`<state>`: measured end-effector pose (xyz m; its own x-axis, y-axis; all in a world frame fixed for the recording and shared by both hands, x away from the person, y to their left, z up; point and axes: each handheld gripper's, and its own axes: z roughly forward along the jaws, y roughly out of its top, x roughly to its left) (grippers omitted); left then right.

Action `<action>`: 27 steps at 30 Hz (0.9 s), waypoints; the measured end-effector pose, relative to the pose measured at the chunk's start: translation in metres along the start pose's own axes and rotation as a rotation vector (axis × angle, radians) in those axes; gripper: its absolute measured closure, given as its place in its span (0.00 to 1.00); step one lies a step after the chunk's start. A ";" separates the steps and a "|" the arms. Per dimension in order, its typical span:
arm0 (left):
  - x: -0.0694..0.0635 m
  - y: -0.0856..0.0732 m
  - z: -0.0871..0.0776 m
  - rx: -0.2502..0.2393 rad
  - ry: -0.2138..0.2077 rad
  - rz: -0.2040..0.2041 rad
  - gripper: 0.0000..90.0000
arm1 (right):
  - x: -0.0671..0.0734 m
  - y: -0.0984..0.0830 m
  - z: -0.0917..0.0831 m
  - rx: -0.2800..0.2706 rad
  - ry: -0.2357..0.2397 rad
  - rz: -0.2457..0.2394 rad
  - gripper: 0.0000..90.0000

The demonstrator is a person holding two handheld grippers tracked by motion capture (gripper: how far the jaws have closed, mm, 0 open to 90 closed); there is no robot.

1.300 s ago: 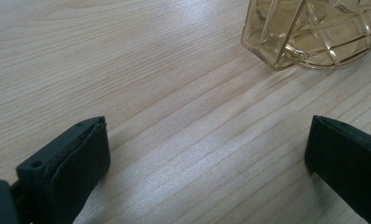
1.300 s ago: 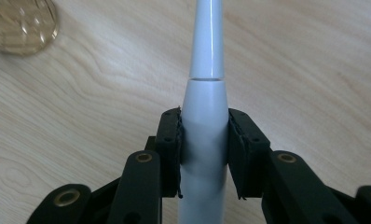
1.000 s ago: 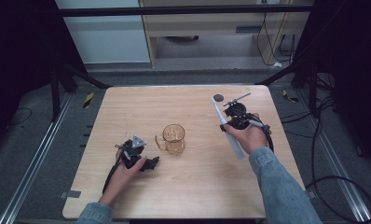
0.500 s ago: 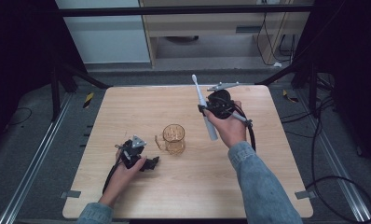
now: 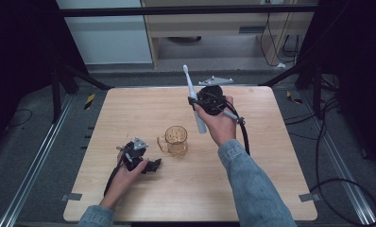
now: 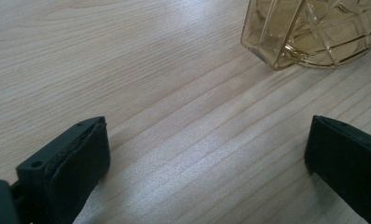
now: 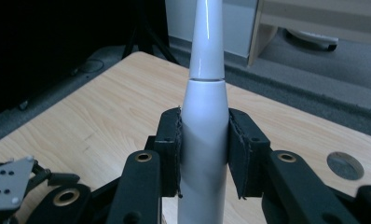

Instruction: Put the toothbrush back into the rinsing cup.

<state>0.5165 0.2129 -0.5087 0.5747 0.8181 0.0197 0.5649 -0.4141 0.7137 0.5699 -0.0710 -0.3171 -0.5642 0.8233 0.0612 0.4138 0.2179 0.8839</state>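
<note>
My right gripper (image 5: 195,103) is raised above the table's far middle, shut on a white electric toothbrush (image 5: 194,99) whose brush head points up and away. In the right gripper view both pads (image 7: 170,151) press the toothbrush (image 7: 203,116) body, which stands upright between them. An amber cut-glass mug (image 5: 175,140) stands at the table's centre, below and left of that hand. My left gripper (image 5: 153,165) rests low on the table at the near left, pointing toward the mug. In the left gripper view its jaws stand wide apart over bare wood, with the mug (image 6: 314,30) base ahead.
The wooden table (image 5: 129,109) has a small dark round disc (image 7: 344,165) lying on its surface near an edge. Dark stand legs and cables surround the table on the floor. A cabinet stands beyond the far edge.
My right hand has carried the toothbrush up and leftward from the table's far right toward the middle, turning it from lying slanted to nearly upright. The left gripper has stayed put.
</note>
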 end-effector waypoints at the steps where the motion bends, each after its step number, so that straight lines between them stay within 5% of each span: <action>1: 0.000 0.000 0.000 0.000 0.000 0.000 0.00 | 0.004 0.001 0.001 -0.017 0.007 -0.004 0.75; 27: 0.000 0.000 0.000 0.000 0.000 0.001 0.00 | 0.035 -0.008 0.017 -0.123 0.062 -0.006 0.75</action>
<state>0.5165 0.2129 -0.5087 0.5752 0.8178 0.0199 0.5648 -0.4146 0.7135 0.5591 -0.0351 -0.3296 -0.6110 0.7875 0.0807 0.3219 0.1541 0.9342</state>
